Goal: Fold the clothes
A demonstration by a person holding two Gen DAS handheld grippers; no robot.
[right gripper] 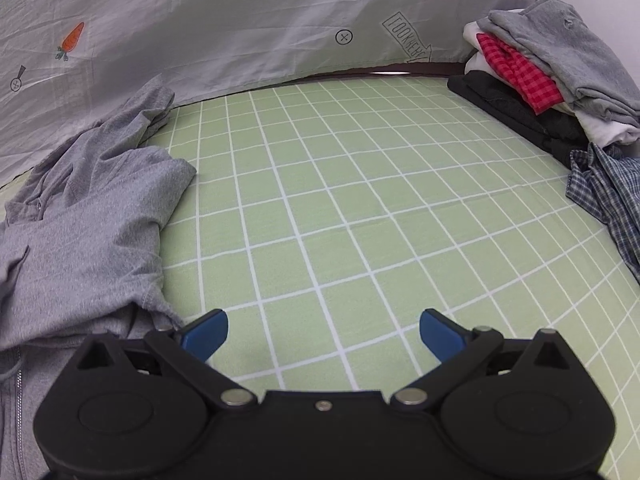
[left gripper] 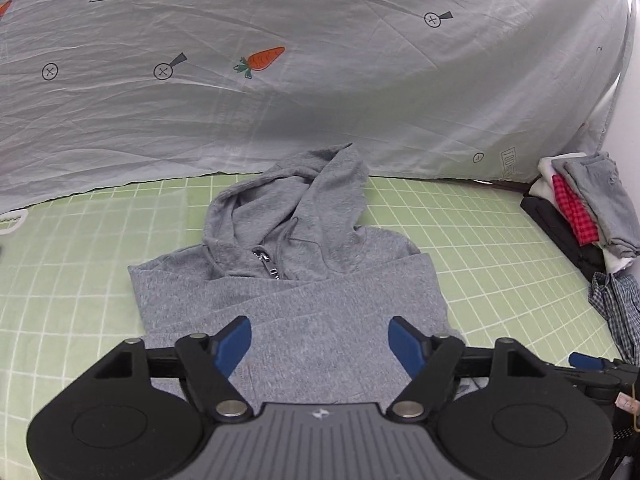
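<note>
Over the gray zip hoodie (left gripper: 296,280) on the green checked sheet (right gripper: 360,200), my left gripper (left gripper: 320,346) is hovering — jaws wide, empty; right gripper (right gripper: 324,336) likewise.

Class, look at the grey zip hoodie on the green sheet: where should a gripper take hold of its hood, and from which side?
Grip the hood near its tip, from above: it stands bunched against the backdrop, probably easier to pinch there than the hoodie's flat body.

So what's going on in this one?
A person with two handheld grippers is folding a grey zip hoodie on a green checked sheet. Both sleeves look folded in already. The left gripper hangs open above it, and the right gripper is open beside it. A clothes pile waits nearby.
</note>
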